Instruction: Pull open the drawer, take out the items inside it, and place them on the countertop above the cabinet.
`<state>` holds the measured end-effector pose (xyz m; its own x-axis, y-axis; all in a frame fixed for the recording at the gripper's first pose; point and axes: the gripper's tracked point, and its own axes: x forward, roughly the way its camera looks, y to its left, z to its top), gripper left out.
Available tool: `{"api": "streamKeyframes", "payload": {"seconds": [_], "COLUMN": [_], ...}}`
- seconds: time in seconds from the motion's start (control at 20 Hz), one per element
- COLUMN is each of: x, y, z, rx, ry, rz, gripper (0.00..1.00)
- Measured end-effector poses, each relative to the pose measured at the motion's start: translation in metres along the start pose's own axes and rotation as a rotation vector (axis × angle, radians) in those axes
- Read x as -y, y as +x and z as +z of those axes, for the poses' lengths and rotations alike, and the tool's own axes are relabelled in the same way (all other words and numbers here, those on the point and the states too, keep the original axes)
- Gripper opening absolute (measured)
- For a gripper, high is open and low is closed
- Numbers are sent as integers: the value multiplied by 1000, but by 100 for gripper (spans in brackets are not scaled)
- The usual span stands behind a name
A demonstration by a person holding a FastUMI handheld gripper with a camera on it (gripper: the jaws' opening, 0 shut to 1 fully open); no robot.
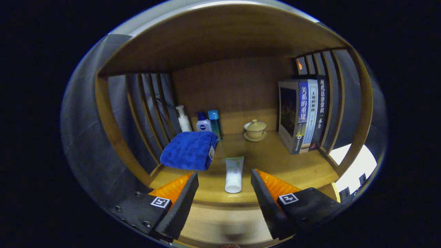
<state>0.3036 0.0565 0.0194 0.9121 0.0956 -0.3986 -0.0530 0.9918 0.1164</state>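
tube (234, 174): white, lying flat on countertop (289, 165), lower centre of frame, cap toward the fingers, in line with the gap
gripper (224, 181): fingers wide apart, holding nothing
towel (188, 150): blue, folded, left of tube
bottles (203, 122): three, behind towel
lidded cup (255, 130): centre back
books (303, 113): upright, right

A tube (234, 174) is lying on the countertop (296, 167), between the spread fingers of the gripper (224, 182) and touching neither. A folded towel (188, 150) is sitting left of the tube. Behind the towel, three bottles (201, 121) are standing in a row against the back wall. A lidded cup (255, 129) on its saucer is resting behind the tube, and books (303, 115) are standing upright on the right.
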Motion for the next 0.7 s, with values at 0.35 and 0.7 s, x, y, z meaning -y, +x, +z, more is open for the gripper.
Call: {"api": "streamKeyframes", "payload": {"seconds": [0.35, 0.7], "x": [-33, -28], "y": [-82, -121], "z": [-6, -59], "rx": [128, 174], "ry": [-52, -58], "rz": [77, 72], "gripper": [99, 99]}}
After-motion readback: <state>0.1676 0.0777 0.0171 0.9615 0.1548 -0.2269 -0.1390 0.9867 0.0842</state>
